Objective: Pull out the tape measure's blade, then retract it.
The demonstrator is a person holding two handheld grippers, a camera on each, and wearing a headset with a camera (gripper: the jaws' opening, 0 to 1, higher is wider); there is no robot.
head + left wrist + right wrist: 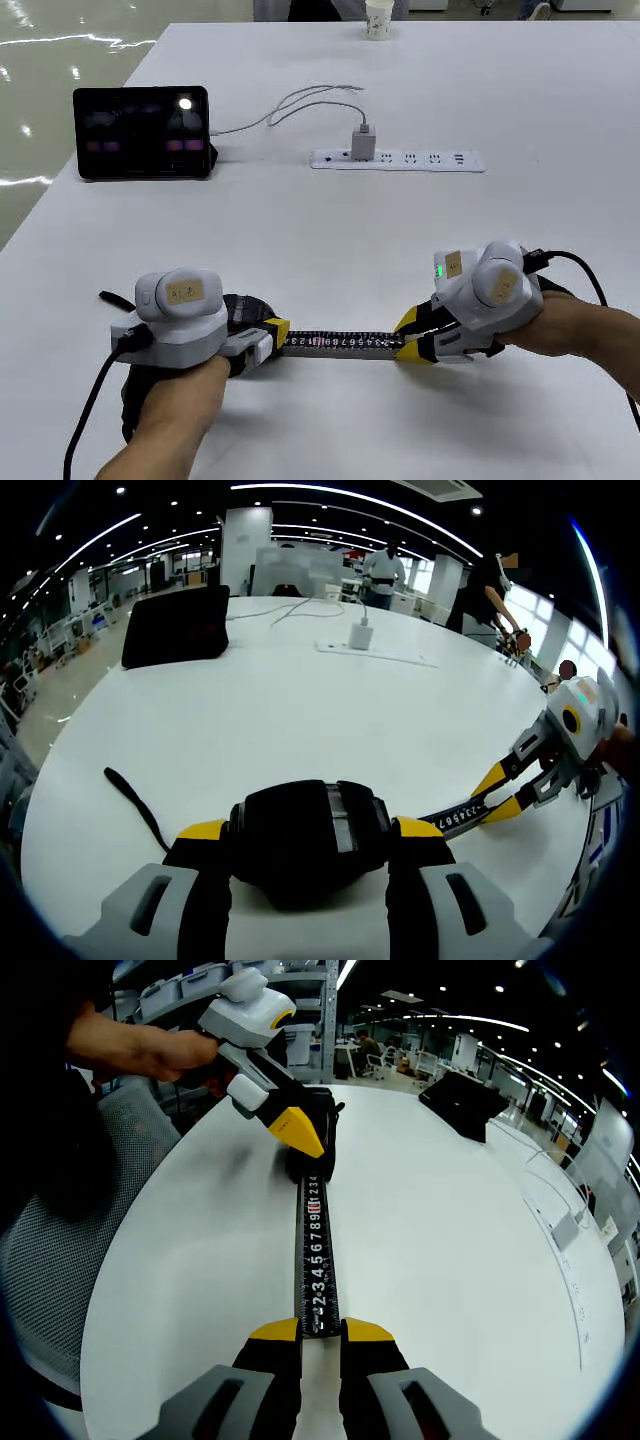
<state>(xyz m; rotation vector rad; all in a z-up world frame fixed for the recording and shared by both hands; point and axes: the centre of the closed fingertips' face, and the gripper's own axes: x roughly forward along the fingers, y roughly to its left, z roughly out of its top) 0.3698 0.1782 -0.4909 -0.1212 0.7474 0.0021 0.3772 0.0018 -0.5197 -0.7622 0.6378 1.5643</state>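
The black round tape measure case [305,840] sits on the white table [400,230] near the person's edge, clamped between the left gripper's [268,333] yellow-tipped jaws. Its black numbered blade [340,342] runs flat to the right gripper [408,336], whose jaws pinch its tip. The 2 hands hold level, facing each other. Bare tabletop stretches beyond to the white power strip [398,159].

tape measure blade [317,1260], numerals 2 to 9
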